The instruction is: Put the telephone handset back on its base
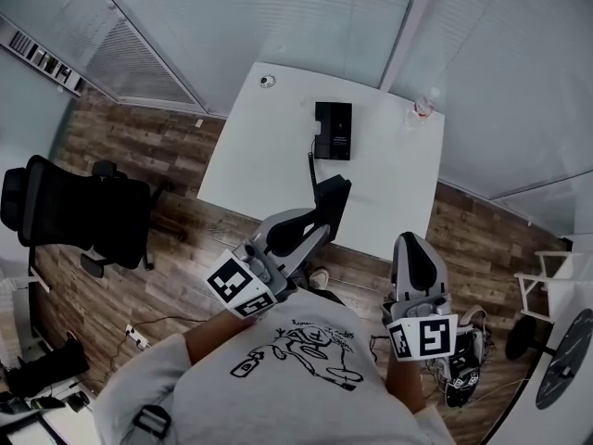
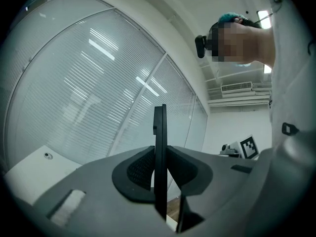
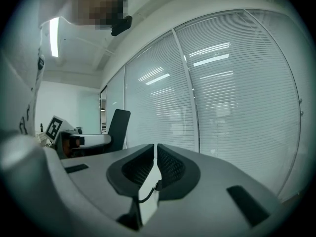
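The black telephone base (image 1: 333, 130) lies on the white table (image 1: 389, 193) toward its far side. A thin cord (image 1: 310, 167) runs from the base to the black handset (image 1: 332, 198), which hangs above the table's near edge. My left gripper (image 1: 320, 222) is shut on the handset. In the left gripper view the handset (image 2: 159, 142) stands edge-on between the pads of the left gripper (image 2: 159, 168). My right gripper (image 1: 414, 245) is held off the table's near right side, shut with nothing in it. In the right gripper view its jaws (image 3: 155, 164) almost touch.
A black office chair (image 1: 79, 211) stands on the wood floor left of the table. A small round object (image 1: 268, 81) and a small glass (image 1: 423, 108) sit at the table's far corners. Glass walls with blinds close off the back. A white chair (image 1: 542, 290) stands at the right.
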`<state>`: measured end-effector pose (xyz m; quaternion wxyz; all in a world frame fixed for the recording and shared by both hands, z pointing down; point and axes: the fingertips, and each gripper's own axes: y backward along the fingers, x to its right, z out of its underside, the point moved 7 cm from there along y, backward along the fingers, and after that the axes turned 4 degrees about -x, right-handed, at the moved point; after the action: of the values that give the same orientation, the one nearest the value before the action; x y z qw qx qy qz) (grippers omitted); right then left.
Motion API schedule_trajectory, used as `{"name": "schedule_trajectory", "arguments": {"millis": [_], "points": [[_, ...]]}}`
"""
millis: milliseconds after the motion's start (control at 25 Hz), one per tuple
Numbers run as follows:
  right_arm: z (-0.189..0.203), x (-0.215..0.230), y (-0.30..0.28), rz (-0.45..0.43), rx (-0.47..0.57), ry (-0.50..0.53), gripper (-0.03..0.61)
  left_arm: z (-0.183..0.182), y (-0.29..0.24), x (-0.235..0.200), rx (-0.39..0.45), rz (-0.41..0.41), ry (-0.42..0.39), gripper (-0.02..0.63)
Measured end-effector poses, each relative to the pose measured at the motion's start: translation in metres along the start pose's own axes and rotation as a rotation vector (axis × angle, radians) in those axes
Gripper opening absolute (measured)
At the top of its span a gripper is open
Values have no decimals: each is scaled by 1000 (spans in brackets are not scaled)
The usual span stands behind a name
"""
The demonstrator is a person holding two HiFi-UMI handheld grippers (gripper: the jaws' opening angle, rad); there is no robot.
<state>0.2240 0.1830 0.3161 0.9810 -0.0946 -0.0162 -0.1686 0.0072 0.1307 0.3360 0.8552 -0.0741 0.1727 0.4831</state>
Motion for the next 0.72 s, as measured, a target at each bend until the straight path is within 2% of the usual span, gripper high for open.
{"name": "schedule_trajectory", "arguments": {"millis": [400, 720], "points": [[-10, -7, -99, -47, -41, 28, 17, -19, -12, -86, 10, -21, 54, 69], [-28, -9, -166, -33, -55, 57, 17, -38, -31, -149, 13, 15, 95, 67]]}}
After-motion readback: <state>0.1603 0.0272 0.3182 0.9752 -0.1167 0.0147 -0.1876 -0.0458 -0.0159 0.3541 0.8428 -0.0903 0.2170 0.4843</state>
